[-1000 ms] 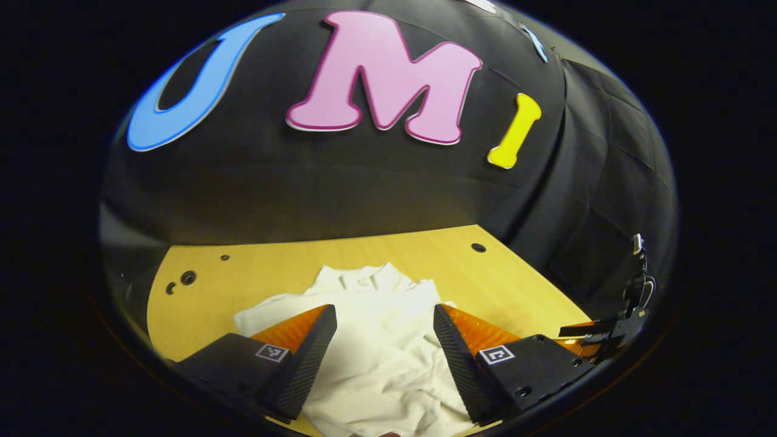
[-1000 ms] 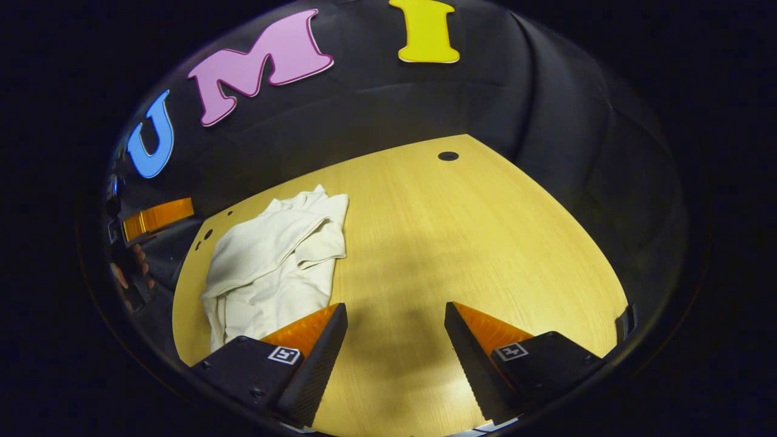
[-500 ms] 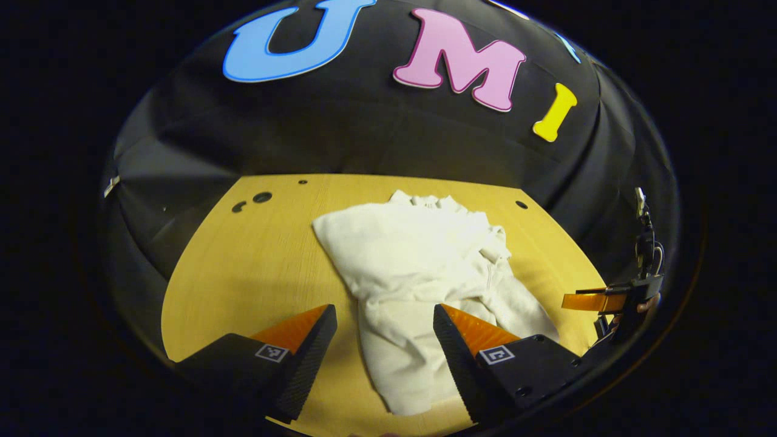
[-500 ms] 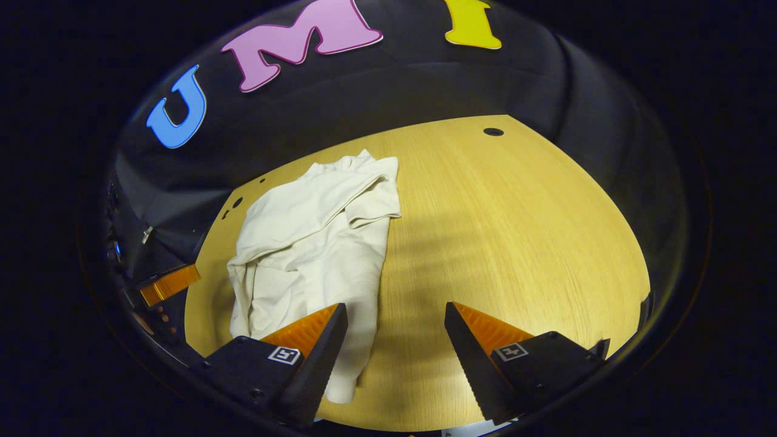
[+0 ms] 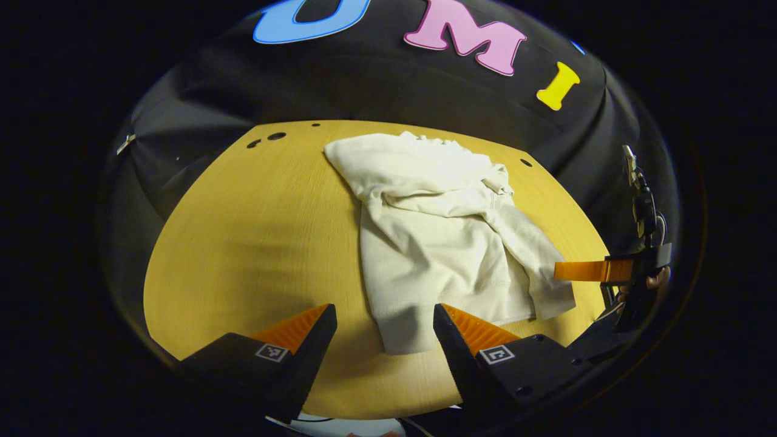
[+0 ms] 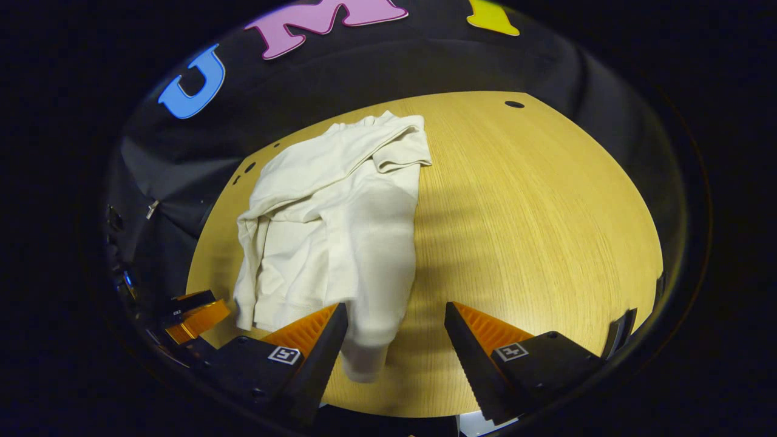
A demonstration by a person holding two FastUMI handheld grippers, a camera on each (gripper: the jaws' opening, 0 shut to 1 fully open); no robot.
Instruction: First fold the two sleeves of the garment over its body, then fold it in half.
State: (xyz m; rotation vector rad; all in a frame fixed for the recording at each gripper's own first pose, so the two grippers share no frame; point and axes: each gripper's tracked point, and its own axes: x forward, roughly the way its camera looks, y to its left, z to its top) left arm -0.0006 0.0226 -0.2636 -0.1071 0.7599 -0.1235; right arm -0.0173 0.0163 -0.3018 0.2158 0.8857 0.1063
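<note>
A: Start big. The wooden table (image 5: 243, 243) now fills much more of both views than it does 1 second ago, so both grippers have pulled up and back from the cloth

B: And the garment (image 5: 443, 237)?

A: A cream sweatshirt, lying on the table towards the left gripper's right side and the right gripper's left side. In the right gripper view the garment (image 6: 340, 218) sits with its collar at the far edge and its hem near the camera. It is released and nothing lifts it

B: Sleeves?

A: 1 sleeve (image 5: 522, 243) lies slantwise across the body with its cuff near the hem. Another long strip (image 6: 382, 273) runs down the near side, cuff close to the table's front edge. I judge both sleeves to be folded in, roughly, with wrinkles

B: The claws?

A: The left gripper (image 5: 383, 340) has its jaws spread wide, nothing between them but table and a cuff below. The right gripper (image 6: 394, 340) is likewise parted and empty. The right gripper also appears at the edge of the left gripper view, orange finger out

B: So the next step?

A: Probably the fold in half: take the hem corners and carry them to the collar
</note>
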